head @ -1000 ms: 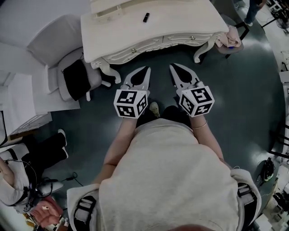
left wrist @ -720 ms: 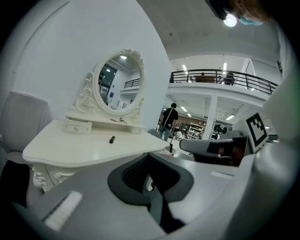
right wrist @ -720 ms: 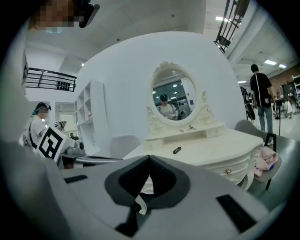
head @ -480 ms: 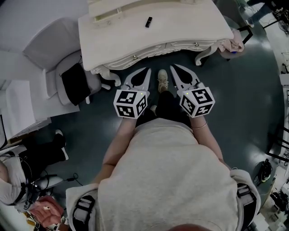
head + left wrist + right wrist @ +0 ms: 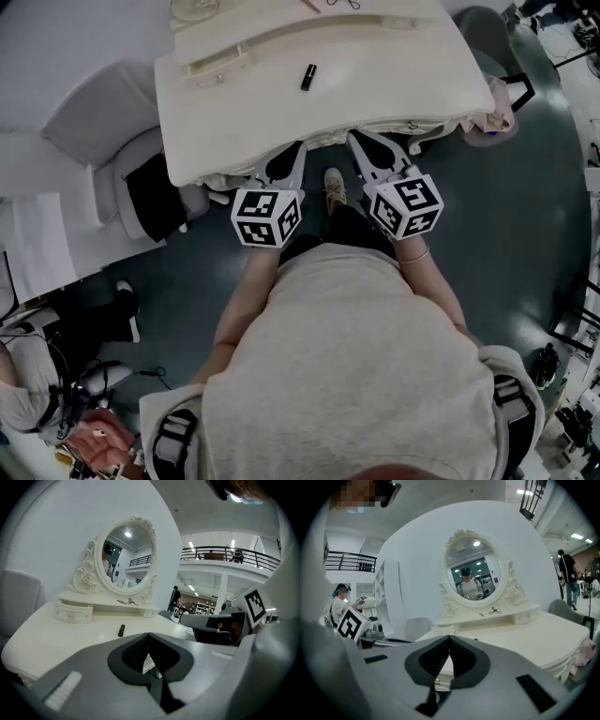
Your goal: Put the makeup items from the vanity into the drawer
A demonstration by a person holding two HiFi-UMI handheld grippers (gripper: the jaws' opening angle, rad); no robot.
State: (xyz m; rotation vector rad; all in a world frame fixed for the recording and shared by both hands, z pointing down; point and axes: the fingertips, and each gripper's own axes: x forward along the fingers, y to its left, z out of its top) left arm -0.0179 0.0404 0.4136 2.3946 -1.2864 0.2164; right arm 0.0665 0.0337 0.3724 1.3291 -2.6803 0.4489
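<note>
Your left tongs [image 5: 299, 147] and right tongs [image 5: 351, 137] are both closed and empty, with their tips at the front edge of the bench [image 5: 394, 75]. A black tube [image 5: 307, 77] lies at 12 o'clock from the left tongs. An eyelash curler [image 5: 494, 611] sits further back, on the shelf. The small drawer [image 5: 72, 612] at 11 o'clock looks shut, so I judge nothing is stowed yet.
</note>
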